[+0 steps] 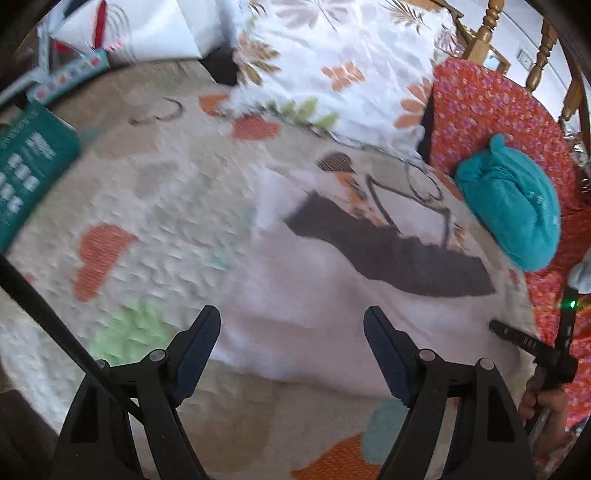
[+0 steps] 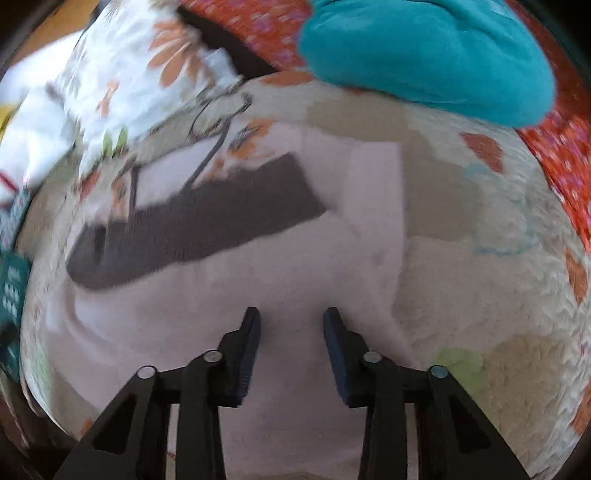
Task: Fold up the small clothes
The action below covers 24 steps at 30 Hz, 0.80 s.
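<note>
A small white garment (image 1: 314, 295) with a dark grey band (image 1: 399, 254) lies flat on the patterned bedspread (image 1: 155, 206). My left gripper (image 1: 291, 325) is open wide, just above the garment's near edge. In the right wrist view the same garment (image 2: 221, 314) and its grey band (image 2: 199, 225) fill the middle, and my right gripper (image 2: 291, 326) is open over the white cloth, holding nothing. The right gripper also shows at the right edge of the left wrist view (image 1: 532, 343). A bundled teal garment (image 1: 513, 206) lies at the right, also in the right wrist view (image 2: 424, 51).
A floral pillow (image 1: 332, 66) lies at the back of the bed. A red flowered cloth (image 1: 491, 107) sits under the teal bundle. A teal box (image 1: 29, 166) lies at the left. Wooden bed posts (image 1: 487, 29) stand behind.
</note>
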Tool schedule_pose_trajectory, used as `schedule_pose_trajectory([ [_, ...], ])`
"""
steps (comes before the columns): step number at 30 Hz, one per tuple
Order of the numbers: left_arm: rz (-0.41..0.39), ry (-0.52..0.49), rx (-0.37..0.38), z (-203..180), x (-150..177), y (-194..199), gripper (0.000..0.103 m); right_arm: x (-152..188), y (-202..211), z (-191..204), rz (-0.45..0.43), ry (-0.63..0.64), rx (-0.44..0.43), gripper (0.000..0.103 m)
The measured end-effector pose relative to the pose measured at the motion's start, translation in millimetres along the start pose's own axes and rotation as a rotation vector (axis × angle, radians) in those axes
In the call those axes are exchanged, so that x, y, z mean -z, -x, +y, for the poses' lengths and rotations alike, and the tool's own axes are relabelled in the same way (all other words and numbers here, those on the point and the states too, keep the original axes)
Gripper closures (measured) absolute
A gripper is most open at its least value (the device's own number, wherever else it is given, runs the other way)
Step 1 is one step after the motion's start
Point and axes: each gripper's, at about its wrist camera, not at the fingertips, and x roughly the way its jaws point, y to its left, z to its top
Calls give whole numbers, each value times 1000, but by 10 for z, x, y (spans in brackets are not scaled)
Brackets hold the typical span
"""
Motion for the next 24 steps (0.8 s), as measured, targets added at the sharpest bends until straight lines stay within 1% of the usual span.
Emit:
schedule_pose_trajectory([
  [1,-1,-6,1,-16,4,-68,24,-24,68,-4,-25,-10,-16,65],
  [3,-10,-21,-21,-50,6,-224,24,-78,228,58,-106,22,-65,65],
  [4,-8,-27,-33,-53,6,-322,24,-97,249,102,-126,32,-90,65],
  [5,17,-29,-54,-65,-3,-445,24,-115,243,150,-136,35,-130,65],
  [6,41,-28,-57,-75,-14,-533,24,-129,215,210,-138,39,-186,65],
  [8,52,-42,-51,-145,-14,-657,24,-152,91,365,-100,67,-291,65],
  [9,48,-59,-71,-181,-6,-695,24,-159,-21,485,-67,91,-356,65],
  [12,41,-155,-163,-323,49,-873,23,-172,-309,717,13,141,-440,65],
  [13,40,-190,-196,-372,75,-922,20,-171,-423,760,36,158,-428,66],
  [14,32,-206,-212,-391,79,-928,19,-183,-506,783,25,169,-363,68],
  [16,28,-231,-234,-428,80,-939,17,-234,-515,750,-21,156,-323,70],
  [19,51,-220,-229,-406,25,-960,17,-300,-354,626,-141,155,-158,67],
  [20,61,-205,-220,-392,6,-959,17,-320,-299,570,-168,152,-126,64],
  [21,64,-191,-211,-383,-10,-955,17,-348,-233,466,-184,127,-111,63],
  [24,45,-155,-168,-365,-62,-901,17,-444,-107,167,-200,25,-154,62],
])
